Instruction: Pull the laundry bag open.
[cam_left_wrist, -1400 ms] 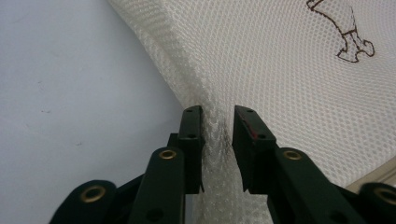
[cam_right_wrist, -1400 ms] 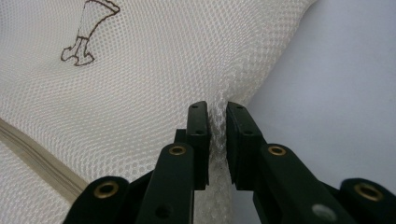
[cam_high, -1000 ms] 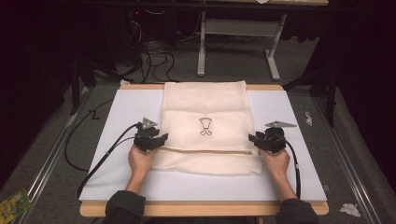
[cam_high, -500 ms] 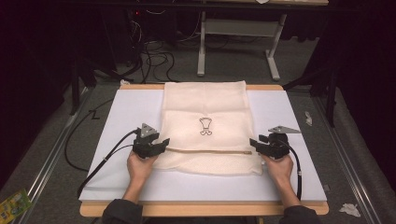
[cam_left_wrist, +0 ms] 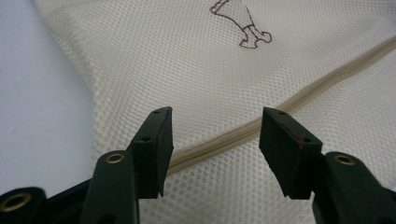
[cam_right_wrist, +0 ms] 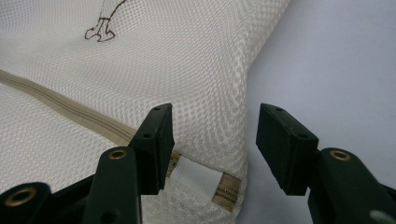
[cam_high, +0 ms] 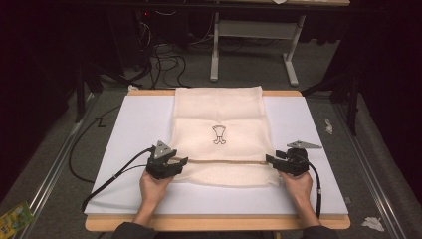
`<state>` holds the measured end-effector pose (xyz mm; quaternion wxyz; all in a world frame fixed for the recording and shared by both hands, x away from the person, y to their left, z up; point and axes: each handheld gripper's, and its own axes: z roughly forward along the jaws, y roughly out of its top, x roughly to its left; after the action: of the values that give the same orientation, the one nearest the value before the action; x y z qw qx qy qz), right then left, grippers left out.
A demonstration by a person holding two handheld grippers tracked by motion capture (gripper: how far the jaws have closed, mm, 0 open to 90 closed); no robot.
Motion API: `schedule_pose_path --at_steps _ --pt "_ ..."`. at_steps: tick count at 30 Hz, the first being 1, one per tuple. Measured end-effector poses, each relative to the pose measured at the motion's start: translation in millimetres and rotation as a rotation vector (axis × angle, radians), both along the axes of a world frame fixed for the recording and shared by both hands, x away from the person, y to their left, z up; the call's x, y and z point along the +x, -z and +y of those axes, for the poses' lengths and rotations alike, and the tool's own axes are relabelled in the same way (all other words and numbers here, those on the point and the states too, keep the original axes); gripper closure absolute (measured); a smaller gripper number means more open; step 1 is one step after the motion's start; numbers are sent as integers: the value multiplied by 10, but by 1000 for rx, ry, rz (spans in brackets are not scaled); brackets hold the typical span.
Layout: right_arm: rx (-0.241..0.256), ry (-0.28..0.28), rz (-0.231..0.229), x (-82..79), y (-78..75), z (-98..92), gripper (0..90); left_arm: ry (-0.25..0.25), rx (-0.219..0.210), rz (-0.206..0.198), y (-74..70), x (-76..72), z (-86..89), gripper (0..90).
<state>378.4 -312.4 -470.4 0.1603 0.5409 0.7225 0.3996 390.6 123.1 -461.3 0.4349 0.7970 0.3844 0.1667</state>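
A cream mesh laundry bag (cam_high: 219, 119) lies flat along the middle of the white board (cam_high: 134, 119), with a small brown emblem (cam_high: 219, 135) and a beige zipper (cam_high: 224, 161) across its near part. My left gripper (cam_high: 182, 161) is open at the bag's left edge, its jaws over the zipper (cam_left_wrist: 219, 140) and mesh (cam_left_wrist: 187, 60). My right gripper (cam_high: 269, 159) is open at the bag's right edge. The zipper end with a white tab (cam_right_wrist: 194, 175) sits between its jaws, and the bag's edge (cam_right_wrist: 243, 93) runs up the right gripper view.
The white board rests on a wooden table (cam_high: 219, 223). Black cables (cam_high: 109, 174) trail from the left gripper over the board's left side. Beyond the table stand a metal frame (cam_high: 254, 45) and loose cables (cam_high: 159, 55) on the grey floor.
Both hands and grippers have drawn back a little toward the table's near edge. The bag lies as before.
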Motion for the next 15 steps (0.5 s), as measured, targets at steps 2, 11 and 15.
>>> schedule_pose_path --at_steps 2,11,15 --pt "5 3 5 2 1 2 467 11 7 3 4 -22 -25 440" --pt "6 13 51 87 76 12 457 60 4 12 17 -45 -261 427" --pt "-52 1 29 66 83 50 540 96 1 16 3 -15 -432 424"
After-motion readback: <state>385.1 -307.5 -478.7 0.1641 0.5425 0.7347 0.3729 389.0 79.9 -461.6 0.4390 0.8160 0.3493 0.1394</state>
